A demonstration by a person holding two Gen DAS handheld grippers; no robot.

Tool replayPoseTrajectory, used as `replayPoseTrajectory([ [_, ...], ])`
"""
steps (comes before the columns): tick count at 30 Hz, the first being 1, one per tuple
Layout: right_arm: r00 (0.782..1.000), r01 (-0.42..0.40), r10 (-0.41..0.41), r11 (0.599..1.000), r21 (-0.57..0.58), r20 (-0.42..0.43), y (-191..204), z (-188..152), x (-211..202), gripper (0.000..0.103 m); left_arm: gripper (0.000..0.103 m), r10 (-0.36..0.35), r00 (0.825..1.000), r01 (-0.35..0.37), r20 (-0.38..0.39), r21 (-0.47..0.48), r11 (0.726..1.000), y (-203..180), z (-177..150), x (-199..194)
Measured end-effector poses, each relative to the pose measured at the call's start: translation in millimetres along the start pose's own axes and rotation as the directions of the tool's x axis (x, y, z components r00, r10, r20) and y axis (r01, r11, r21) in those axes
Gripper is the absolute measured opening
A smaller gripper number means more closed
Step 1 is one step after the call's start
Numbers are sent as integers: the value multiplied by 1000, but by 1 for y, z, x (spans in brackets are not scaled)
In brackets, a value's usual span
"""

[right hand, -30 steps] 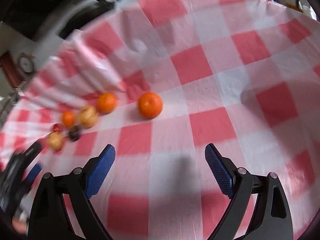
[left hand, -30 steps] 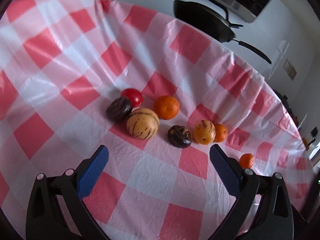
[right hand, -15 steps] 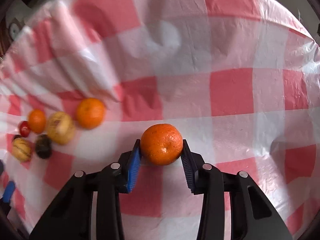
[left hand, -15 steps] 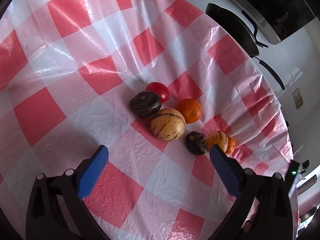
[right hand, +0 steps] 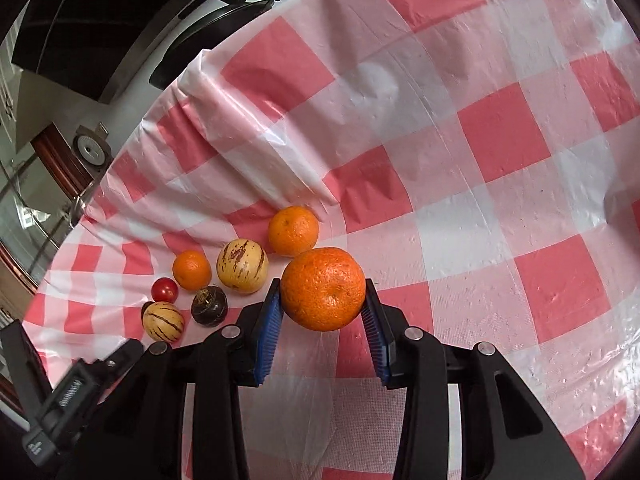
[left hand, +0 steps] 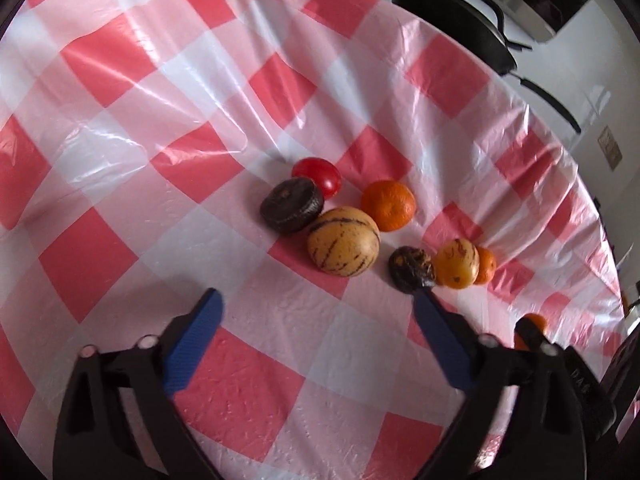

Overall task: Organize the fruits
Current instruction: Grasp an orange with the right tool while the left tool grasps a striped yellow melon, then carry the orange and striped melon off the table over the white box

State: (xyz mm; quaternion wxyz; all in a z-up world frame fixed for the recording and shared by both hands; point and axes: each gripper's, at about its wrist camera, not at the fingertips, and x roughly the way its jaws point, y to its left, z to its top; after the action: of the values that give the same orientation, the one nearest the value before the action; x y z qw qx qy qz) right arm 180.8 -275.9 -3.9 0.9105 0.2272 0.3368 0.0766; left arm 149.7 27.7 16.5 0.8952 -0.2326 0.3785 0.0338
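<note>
A cluster of fruit lies on the red-and-white checked cloth (left hand: 120, 128): a red tomato (left hand: 316, 176), a dark fruit (left hand: 292, 205), a big striped yellow melon (left hand: 343, 247), an orange (left hand: 388, 205), a small dark fruit (left hand: 412, 268) and a small striped yellow fruit (left hand: 457, 263). My left gripper (left hand: 316, 296) hangs just short of the cluster. Its jaws are closing and hold nothing between them. My right gripper (right hand: 321, 286) is shut on a large orange (right hand: 323, 296), held just right of another orange (right hand: 293, 231) and the striped fruit (right hand: 242, 266).
A black frying pan (left hand: 452, 28) sits on the white counter beyond the cloth's far edge. The cloth is wrinkled, with a raised fold (right hand: 280, 168) behind the fruit. The left gripper's body (right hand: 80, 380) shows at the right view's lower left.
The right gripper went from wide open to shut on the large orange, then carried it left toward the cluster. The left gripper's jaws have narrowed a little and its view has tilted.
</note>
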Motion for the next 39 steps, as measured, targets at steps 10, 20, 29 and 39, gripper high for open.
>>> replayPoseTrajectory([
  [10,1000,-10,10,1000,-2,-7,2,2,-2,39,75,167,986,-166,-11,55,985,-28,25,40],
  [20,1000,-23,23,1000,-2,-14,2,1,-2,39,47,165,986,-162,-7,138,977,-31,19,35],
  [29,999,-30,30,1000,0,-13,1,1,-2,39,47,87,991,-105,98,193,976,-3,-48,-58],
  [39,999,-43,43,999,6,-4,0,1,-4,39,47,34,994,-47,103,135,990,15,-43,-78],
])
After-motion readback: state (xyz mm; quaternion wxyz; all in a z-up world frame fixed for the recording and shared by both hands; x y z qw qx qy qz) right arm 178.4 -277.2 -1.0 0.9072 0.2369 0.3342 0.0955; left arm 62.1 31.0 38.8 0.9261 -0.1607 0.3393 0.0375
